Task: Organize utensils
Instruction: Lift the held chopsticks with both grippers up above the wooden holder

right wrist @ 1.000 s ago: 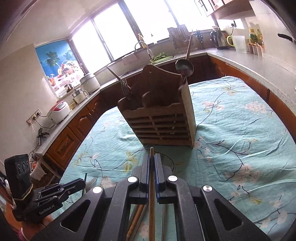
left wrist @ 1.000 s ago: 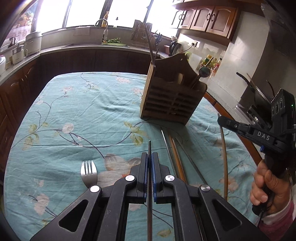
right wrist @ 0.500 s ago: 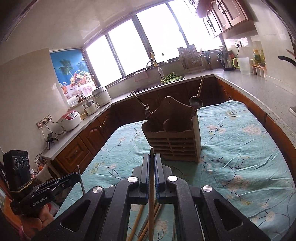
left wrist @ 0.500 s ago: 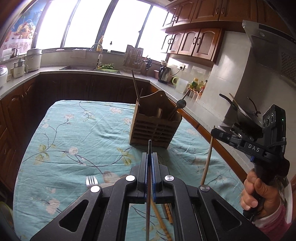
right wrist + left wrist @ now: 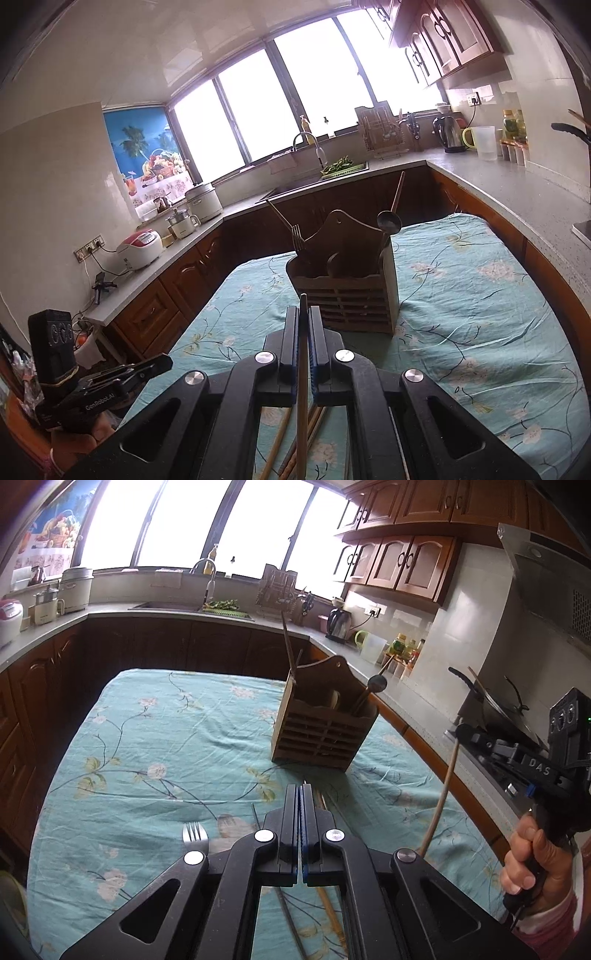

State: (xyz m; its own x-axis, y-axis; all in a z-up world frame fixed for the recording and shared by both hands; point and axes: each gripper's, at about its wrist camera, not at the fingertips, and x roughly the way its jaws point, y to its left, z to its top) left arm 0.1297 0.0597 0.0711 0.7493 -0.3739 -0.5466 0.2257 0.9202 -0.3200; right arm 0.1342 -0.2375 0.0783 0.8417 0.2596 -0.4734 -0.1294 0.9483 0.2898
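Kitchen table (image 5: pixel 155 716), wooden utensil holder (image 5: pixel 325 734); right hand-held gripper (image 5: pixel 303 314) clamps wooden chopstick (image 5: pixel 302 387); left hand-held gripper (image 5: pixel 300 794) closed, empty.

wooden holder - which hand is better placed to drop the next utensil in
Right. The right claw is shut on a wooden chopstick and faces the wooden holder. The left claw is shut with nothing visibly gripped.

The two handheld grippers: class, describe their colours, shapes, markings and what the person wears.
Both grippers are black, with angular linkage arms, silver rivets and blue pads on narrow fingers. The right gripper reads "DAS" in white lettering, and the left gripper reads "GenRobot.AI". A pink-and-white striped sleeve shows at the right wrist.
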